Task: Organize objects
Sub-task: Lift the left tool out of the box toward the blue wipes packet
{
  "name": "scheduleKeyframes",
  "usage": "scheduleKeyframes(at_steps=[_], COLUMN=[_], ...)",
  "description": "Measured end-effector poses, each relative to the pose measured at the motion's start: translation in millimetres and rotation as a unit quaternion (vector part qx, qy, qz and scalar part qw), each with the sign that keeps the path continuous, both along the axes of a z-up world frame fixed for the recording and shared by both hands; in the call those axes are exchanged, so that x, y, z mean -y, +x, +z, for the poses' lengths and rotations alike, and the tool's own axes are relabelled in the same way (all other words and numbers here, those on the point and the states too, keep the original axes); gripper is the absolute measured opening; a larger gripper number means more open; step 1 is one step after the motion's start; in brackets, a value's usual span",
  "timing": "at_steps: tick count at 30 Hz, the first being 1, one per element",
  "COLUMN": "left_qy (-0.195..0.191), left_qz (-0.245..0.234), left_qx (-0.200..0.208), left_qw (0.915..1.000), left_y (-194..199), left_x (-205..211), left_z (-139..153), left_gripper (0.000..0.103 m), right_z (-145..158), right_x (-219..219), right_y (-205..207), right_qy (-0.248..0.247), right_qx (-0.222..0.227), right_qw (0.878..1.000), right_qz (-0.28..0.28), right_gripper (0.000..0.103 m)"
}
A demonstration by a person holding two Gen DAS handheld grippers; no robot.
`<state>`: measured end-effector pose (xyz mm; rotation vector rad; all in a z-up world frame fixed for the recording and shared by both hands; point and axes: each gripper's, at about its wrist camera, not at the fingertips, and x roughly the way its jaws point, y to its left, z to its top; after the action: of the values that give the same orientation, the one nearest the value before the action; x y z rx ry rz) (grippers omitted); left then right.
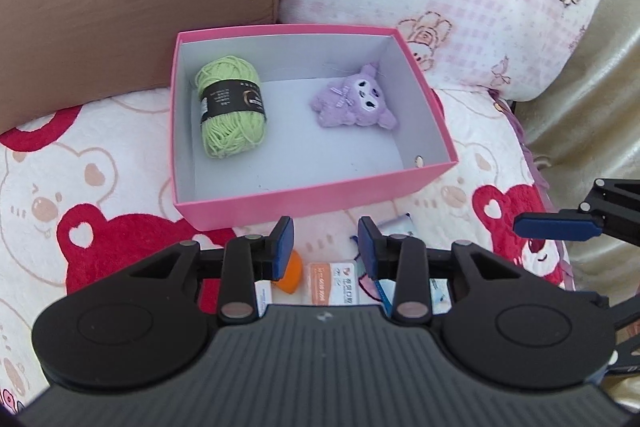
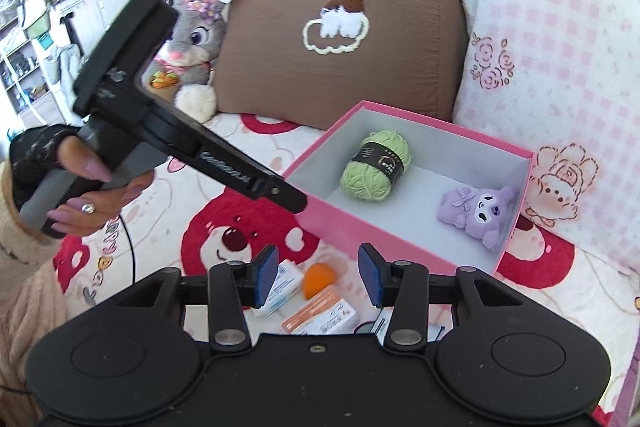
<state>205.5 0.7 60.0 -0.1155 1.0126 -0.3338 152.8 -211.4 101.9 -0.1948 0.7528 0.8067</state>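
Orange and soft-looking, the teardrop sponge (image 2: pixel 318 279) lies on the bear-print blanket (image 1: pixel 92 195) just below and between the fingers of the right gripper (image 2: pixel 319 275), among a few small flat packets (image 2: pixel 320 315). It is probably featherlight and springy, so it should squash under the pads rather than slip; the rounded fat end looks the best place to pinch, across its width. The packets are stiff little cartons, light as well, and would take a grip across their short edges, though lying flat they may be hard to get under.

Both tongs stand apart with nothing between the pads. The left gripper (image 1: pixel 326 247) hangs just short of the near wall of the pink box (image 1: pixel 312 201), its gap narrow but empty, with the sponge and an orange-and-white packet (image 1: pixel 332 283) showing under it.

Ahead of both grippers, the box already holds a green yarn ball (image 1: pixel 231 107) with a dark paper band on its left side and a small purple plush (image 1: pixel 354 99) on its right, well apart from each other, leaving bare floor toward the near wall.
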Motion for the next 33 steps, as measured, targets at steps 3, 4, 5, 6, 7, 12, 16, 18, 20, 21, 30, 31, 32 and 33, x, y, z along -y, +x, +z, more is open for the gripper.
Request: scheduleKeyframes(at_steps=[3, 4, 5, 6, 7, 12, 16, 18, 20, 21, 30, 31, 32, 33], left_qy=[0.003, 0.005, 0.005, 0.005, 0.004, 0.002, -0.007, -0.007, -0.01, -0.013, -0.029, -0.033, -0.036, -0.037], left_qz=[-0.013, -0.018, -0.021, -0.024, -0.027, -0.039, -0.041, -0.039, -0.038, -0.037, -0.03, -0.029, -0.027, -0.027], left_qx=[-0.001, -0.002, -0.004, -0.006, -0.007, -0.011, -0.018, -0.018, -0.023, -0.026, -0.048, -0.049, -0.048, -0.046], left_qw=[0.9999, 0.9998, 0.9997, 0.9997, 0.9996, 0.9992, 0.999, 0.999, 0.999, 0.9989, 0.998, 0.9979, 0.9978, 0.9979], left_y=[-8, -10, -12, -13, -15, -25, -32, -35, -39, -40, -52, -53, -54, -54], left_x=[9, 12, 15, 18, 21, 36, 44, 47, 50, 51, 53, 54, 55, 56], left_z=[1, 1, 1, 1, 0, -5, -14, -19, -25, -28, -54, -57, -60, -62], left_gripper=[0.036, 0.036, 0.036, 0.036, 0.036, 0.038, 0.04, 0.04, 0.041, 0.041, 0.041, 0.041, 0.041, 0.041], right_z=[1, 0, -1, -2, -4, -13, -20, -24, -29, -32, -59, -62, -65, -68], right_x=[2, 3, 4, 4, 5, 11, 11, 12, 13, 13, 9, 8, 7, 7], right_y=[-14, -18, -21, -24, -27, -44, -54, -57, -60, -60, -60, -60, -59, -58], right_qy=[-0.009, -0.011, -0.014, -0.015, -0.016, -0.028, -0.049, -0.056, -0.061, -0.063, -0.08, -0.083, -0.084, -0.083], right_qx=[0.007, 0.007, 0.007, 0.006, 0.004, 0.007, 0.009, 0.007, 0.003, 0.001, -0.011, -0.011, -0.011, -0.012], right_qw=[1.0, 1.0, 1.0, 1.0, 1.0, 0.999, 0.998, 0.997, 0.997, 0.997, 0.995, 0.995, 0.995, 0.996], right_qz=[0.012, 0.016, 0.018, 0.02, 0.021, 0.038, 0.049, 0.053, 0.054, 0.054, 0.05, 0.048, 0.045, 0.041], right_gripper=[0.051, 0.051, 0.052, 0.052, 0.052, 0.056, 0.059, 0.06, 0.061, 0.062, 0.066, 0.066, 0.067, 0.067])
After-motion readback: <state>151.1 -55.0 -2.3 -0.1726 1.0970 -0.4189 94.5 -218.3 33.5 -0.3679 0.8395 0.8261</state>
